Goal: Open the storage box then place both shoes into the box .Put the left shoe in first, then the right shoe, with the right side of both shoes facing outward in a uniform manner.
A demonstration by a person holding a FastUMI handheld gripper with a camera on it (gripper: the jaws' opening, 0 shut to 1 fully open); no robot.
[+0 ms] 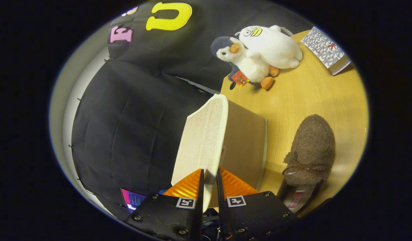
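My gripper (209, 177) is shut on the near edge of the storage box's cream woven lid (202, 140), one finger on each face of it. The lid stands raised on edge, tilted up away from the brown box body (244, 140) to its right. A brown fuzzy shoe (309, 150) with a small bow lies on the wooden table (309, 97) right of the box, its toe pointing away from me and its opening nearest the fingers. The inside of the box is hidden behind the lid and wall.
Two plush toys, a white duck (274, 47) lying on a penguin (241, 60), sit at the far side of the table. A patterned grey book (326, 50) lies beyond them at the far right. Black cloth wall hangs left of the lid.
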